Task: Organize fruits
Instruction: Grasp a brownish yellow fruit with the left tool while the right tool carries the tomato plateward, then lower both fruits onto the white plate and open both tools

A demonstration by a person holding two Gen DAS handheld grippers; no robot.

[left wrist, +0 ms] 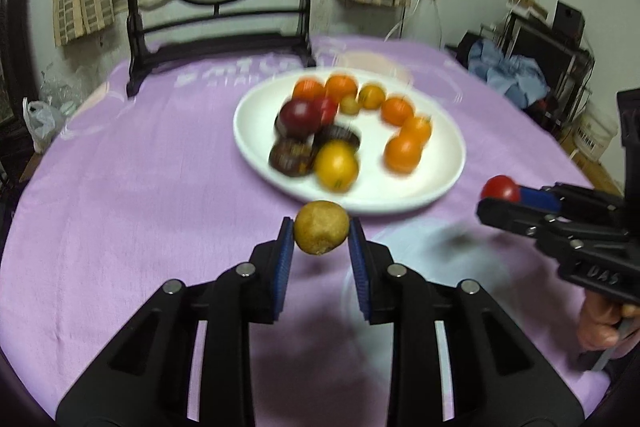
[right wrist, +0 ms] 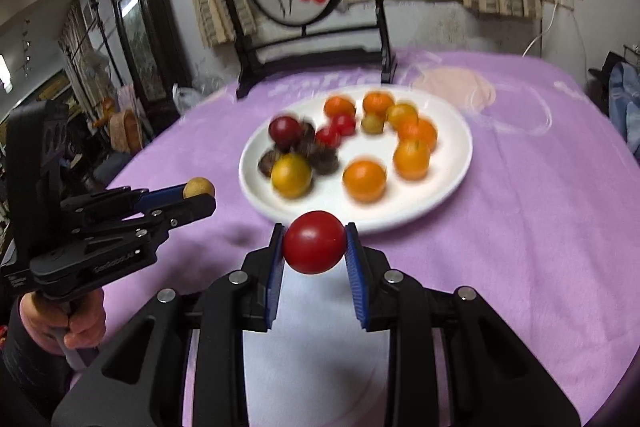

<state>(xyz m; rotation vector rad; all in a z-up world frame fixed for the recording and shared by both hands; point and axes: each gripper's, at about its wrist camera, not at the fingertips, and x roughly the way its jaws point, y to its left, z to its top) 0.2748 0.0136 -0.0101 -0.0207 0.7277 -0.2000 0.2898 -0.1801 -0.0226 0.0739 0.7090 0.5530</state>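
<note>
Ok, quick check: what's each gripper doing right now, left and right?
Left gripper: shut on the small brown fruit, held above the purple cloth.
Right gripper: shut on the red tomato, near the white plate.

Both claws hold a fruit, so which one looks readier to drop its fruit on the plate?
Roughly even, slightly the right claw: its tomato hangs at the plate rim. The left claw holds a brown fruit just short of it.
</note>
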